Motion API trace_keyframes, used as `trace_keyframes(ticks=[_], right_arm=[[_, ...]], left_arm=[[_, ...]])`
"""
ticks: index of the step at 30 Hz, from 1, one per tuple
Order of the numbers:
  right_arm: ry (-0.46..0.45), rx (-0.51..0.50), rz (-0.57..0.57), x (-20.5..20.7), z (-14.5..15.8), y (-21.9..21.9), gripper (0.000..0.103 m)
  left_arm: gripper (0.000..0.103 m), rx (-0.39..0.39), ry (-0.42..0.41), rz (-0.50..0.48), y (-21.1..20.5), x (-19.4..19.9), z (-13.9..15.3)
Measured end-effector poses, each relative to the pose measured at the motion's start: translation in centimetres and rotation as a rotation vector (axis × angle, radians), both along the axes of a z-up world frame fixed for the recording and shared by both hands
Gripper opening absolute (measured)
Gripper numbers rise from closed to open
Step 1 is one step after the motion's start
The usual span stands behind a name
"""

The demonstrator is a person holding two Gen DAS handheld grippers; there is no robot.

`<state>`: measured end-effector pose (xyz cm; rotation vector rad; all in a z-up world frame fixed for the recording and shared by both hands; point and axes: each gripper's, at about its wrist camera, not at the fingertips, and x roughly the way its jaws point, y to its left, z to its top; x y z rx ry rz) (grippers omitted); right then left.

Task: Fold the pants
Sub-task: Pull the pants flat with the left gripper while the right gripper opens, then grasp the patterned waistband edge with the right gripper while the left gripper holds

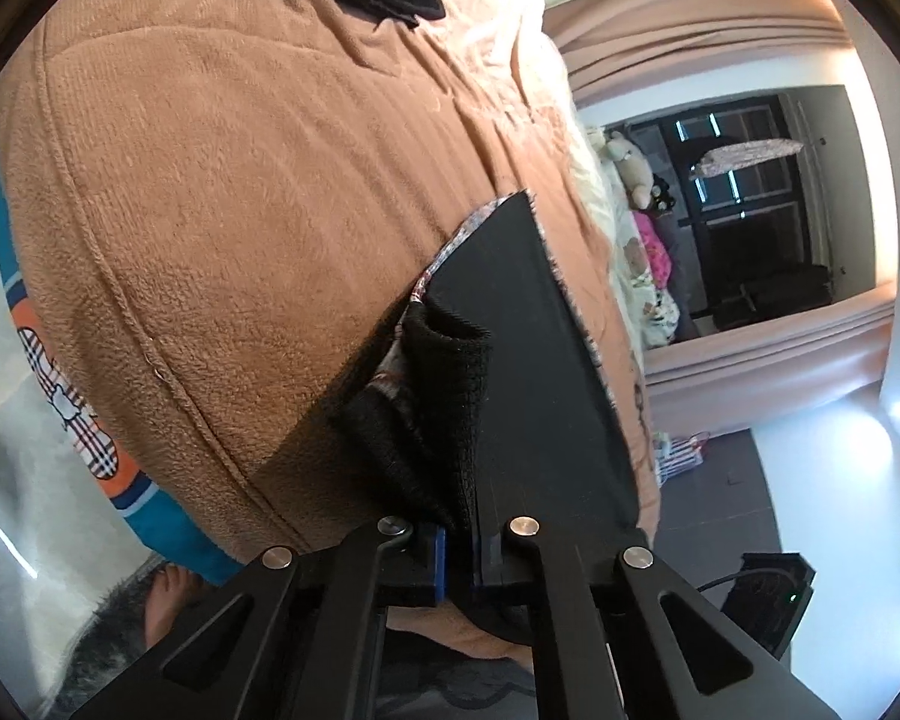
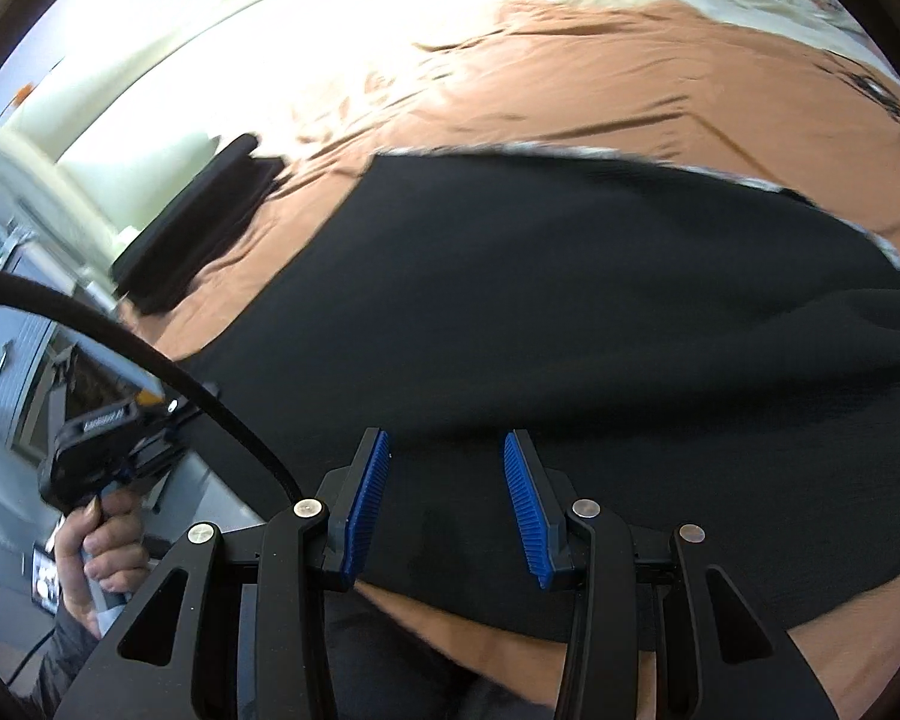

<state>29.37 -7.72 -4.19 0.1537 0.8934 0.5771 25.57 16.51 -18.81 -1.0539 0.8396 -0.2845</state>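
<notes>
Black pants (image 2: pixel 570 324) with a patterned lining lie spread over a brown fleece blanket (image 2: pixel 630 78) on a bed. My right gripper (image 2: pixel 447 504) is open, its blue pads (image 2: pixel 366 498) wide apart just above the near edge of the pants. My left gripper (image 1: pixel 459 546) is shut on a bunched black edge of the pants (image 1: pixel 444 396), lifted off the blanket (image 1: pixel 210 210). The rest of that fabric (image 1: pixel 528 348) hangs taut from it. The left gripper (image 2: pixel 144 426) also shows at the left of the right wrist view, held in a hand.
A second dark folded garment (image 2: pixel 210 210) lies on the blanket further back. A black cable (image 2: pixel 150 354) arcs across the left of the right wrist view. A window (image 1: pixel 744 204), curtains (image 1: pixel 690 42), soft toys (image 1: pixel 630 168) and a black floor device (image 1: pixel 762 606) stand beside the bed.
</notes>
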Motion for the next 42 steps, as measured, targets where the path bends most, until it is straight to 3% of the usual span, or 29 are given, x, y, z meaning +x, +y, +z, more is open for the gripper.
trace_keyframes(ticks=[3, 7, 11, 15, 19, 27, 32, 42], right_arm=[[0.021, -0.033, 0.046, 0.0, -1.2, 1.6, 0.038], [0.114, -0.098, 0.098, 0.1, -4.3, 2.8, 0.038], [0.124, -0.086, 0.11, 0.6, -3.8, 1.9, 0.038], [0.068, -0.072, 0.049, 2.5, -1.8, 0.5, 0.038], [0.076, -0.079, -0.027, 5.4, -1.5, -0.5, 0.038], [0.127, -0.097, -0.154, 12.0, -3.4, -1.4, 0.038], [0.16, -0.126, -0.207, 15.4, -5.4, 0.3, 0.038], [0.129, -0.142, -0.236, 20.9, -6.3, 2.2, 0.017]], left_arm=[[0.005, -0.01, -0.018, 0.005, 0.2, -0.2, 0.7], [0.005, -0.012, -0.024, 0.006, 0.2, -0.3, 1.1], [0.005, 0.009, -0.005, -0.003, 0.0, 0.0, 0.7], [0.005, -0.006, 0.017, 0.015, 0.4, 0.0, 0.2], [0.005, -0.007, 0.031, 0.024, 0.5, 0.0, -0.2], [0.005, -0.028, 0.084, 0.088, 0.8, 0.1, -1.0], [0.005, -0.015, 0.102, 0.123, 0.3, -0.1, -0.6], [0.008, 0.011, 0.114, 0.123, 0.1, 0.7, -0.5]])
